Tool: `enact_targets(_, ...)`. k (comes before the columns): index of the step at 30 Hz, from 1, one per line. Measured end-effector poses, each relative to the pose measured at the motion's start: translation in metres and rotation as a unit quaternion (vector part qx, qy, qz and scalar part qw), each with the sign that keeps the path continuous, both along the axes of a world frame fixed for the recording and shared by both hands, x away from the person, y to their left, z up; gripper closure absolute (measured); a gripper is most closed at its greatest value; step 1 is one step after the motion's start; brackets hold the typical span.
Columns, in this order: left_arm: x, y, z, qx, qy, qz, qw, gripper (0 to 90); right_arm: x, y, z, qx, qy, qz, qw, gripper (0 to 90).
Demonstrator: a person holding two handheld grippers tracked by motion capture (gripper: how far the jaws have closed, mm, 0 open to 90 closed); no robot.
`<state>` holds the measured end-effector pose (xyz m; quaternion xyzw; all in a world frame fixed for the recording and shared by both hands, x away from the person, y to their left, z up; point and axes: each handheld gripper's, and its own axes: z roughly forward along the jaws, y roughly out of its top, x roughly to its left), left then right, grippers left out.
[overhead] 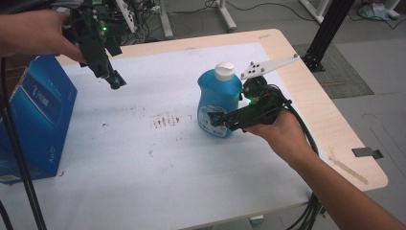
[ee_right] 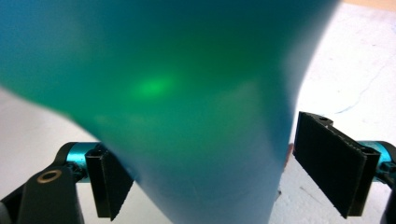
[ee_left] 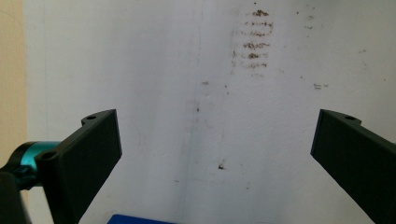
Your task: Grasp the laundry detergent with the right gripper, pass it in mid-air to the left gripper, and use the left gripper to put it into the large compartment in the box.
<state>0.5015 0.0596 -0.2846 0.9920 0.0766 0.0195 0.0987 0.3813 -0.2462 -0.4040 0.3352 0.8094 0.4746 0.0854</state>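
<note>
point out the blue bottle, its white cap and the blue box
blue bottle [overhead: 216,103], high view, front of body
white cap [overhead: 224,70], high view, cap's side
blue box [overhead: 36,120], high view, its large side face

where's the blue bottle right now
In the high view the blue bottle stands upright right of the table's middle on the white mat, between the jaws of the right gripper.

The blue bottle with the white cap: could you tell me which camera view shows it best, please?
The high view: the blue bottle stands upright on the table, whole, the right gripper at its base. The right gripper view gives a blurred close-up of its body between the jaws.
</note>
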Motion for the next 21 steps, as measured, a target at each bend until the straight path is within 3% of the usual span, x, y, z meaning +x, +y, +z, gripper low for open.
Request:
enact_targets(5,0.0002,0.0007,-0.0006,0.001,0.000,0.002,1.0000,1.8,0.0002,0.0016,-0.0018,-0.001,-0.002,0.000,1.0000,16.9)
enact_targets(7,0.0001,0.0006,-0.0004,0.001,0.001,0.002,1.0000,1.8,-0.0002,0.0013,-0.0020,0.001,-0.006,0.000,1.0000,24.0)
enact_targets(21,-0.0005,0.0007,0.0004,0.000,-0.001,0.001,1.0000,1.8,-0.0014,0.0014,-0.0022,0.008,-0.021,-0.002,0.9997,33.8)
